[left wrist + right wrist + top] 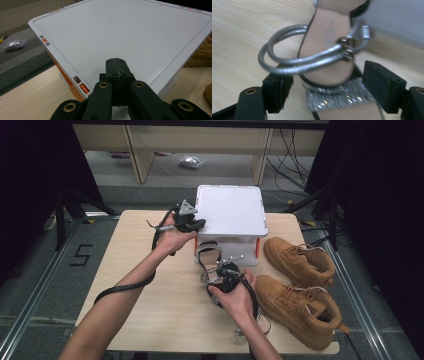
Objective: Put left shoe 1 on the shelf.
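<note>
A silver strappy sandal (207, 252) with a pink insole (329, 37) and a glittery band lies on the wooden table (145, 285), in front of a white box (230, 210). My right gripper (222, 270) is open around the sandal's heel end. In the right gripper view the right gripper (329, 80) has its jaws on either side of the sole, and neither pad touches it. My left gripper (200, 224) is shut with nothing in it. Its tips (117, 65) rest at the near left edge of the box lid (120, 32).
Two tan suede boots (300, 260) (300, 310) lie on the table's right side, close to my right hand. The box has orange latches (84, 88). A small plastic bag (191, 161) lies on the floor beyond the table. Bare wood spreads at the table's left.
</note>
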Action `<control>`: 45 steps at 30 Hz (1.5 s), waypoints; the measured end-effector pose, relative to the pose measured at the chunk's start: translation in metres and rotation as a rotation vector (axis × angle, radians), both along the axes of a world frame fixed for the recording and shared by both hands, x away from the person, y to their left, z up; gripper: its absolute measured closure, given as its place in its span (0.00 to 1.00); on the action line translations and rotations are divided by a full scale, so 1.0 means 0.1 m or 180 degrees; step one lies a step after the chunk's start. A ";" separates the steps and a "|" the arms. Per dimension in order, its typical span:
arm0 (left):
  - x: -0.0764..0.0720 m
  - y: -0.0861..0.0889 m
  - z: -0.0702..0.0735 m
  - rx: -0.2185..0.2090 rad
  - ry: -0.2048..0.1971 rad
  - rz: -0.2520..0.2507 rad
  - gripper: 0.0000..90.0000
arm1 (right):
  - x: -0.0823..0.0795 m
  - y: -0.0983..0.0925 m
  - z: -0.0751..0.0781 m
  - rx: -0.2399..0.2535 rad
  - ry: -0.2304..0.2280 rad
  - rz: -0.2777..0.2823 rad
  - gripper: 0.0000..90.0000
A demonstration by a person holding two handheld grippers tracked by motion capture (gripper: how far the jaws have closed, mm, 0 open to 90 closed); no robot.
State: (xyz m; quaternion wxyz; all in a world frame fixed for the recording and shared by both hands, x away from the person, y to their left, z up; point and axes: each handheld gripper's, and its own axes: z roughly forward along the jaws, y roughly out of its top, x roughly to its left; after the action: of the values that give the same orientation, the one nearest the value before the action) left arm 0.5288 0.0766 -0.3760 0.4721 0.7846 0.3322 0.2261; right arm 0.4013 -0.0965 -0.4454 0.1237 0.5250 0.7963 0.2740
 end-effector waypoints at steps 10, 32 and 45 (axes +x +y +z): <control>0.01 0.02 0.00 0.0022 0.0011 -0.0030 1.00 | 0.25 0.15 -0.24 -0.0044 0.0010 -0.0038 0.41; 0.01 0.00 0.00 -0.0029 0.0021 -0.0020 1.00 | 0.47 0.02 0.04 0.0037 -0.0215 -0.0462 0.43; 0.02 0.01 0.00 -0.0022 0.0016 -0.0028 1.00 | 0.77 0.22 -0.18 -0.0049 -0.0300 -0.0523 0.43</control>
State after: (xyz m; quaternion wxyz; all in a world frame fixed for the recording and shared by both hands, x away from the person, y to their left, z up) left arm 0.5304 0.0779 -0.3757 0.4750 0.7850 0.3307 0.2210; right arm 0.4783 -0.0742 -0.4631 0.1871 0.5741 0.7459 0.2812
